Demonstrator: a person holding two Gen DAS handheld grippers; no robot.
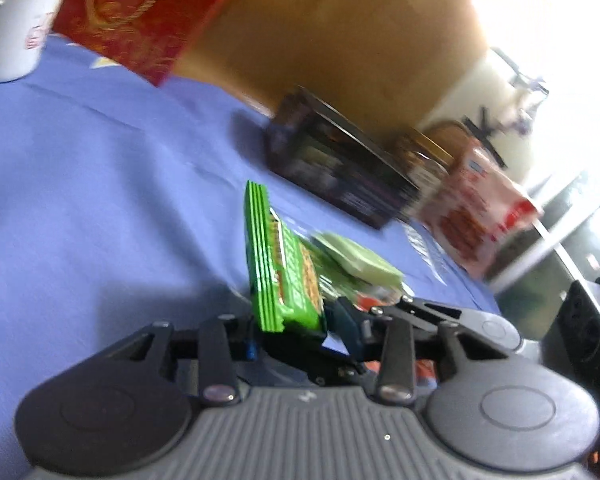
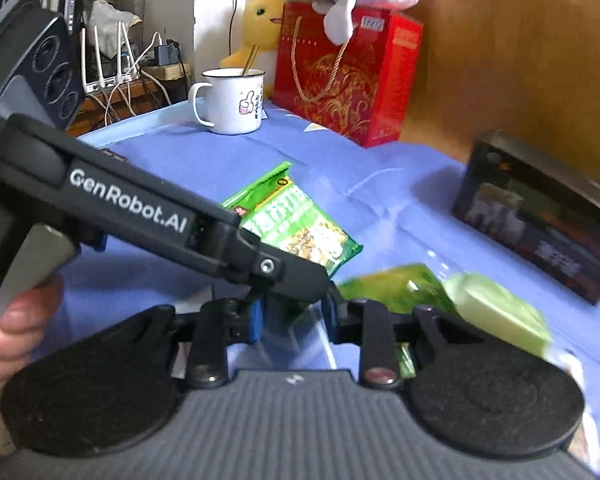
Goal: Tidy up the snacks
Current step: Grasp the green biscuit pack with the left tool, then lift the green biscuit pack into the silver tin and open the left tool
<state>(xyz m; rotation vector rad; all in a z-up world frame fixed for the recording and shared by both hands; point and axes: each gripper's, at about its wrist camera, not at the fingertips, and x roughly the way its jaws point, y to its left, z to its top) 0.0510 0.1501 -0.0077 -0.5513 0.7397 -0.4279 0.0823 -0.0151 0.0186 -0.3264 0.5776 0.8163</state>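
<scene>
With my left gripper (image 1: 296,328) closed on the green snack packet (image 1: 284,276), the packet stands on edge above the blue cloth (image 1: 100,200), well in front of the dark box (image 1: 332,168). My right gripper (image 2: 292,316) sits narrow just beside it; whether its pads press anything, I cannot tell. A pale green pack (image 2: 496,312) lies right of the packet, nearer than the box. The white mug (image 2: 232,100) stands far left of the box.

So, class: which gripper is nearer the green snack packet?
Left. The left gripper has the green snack packet between its fingers; the right gripper sits just beside it, behind the left one.
</scene>
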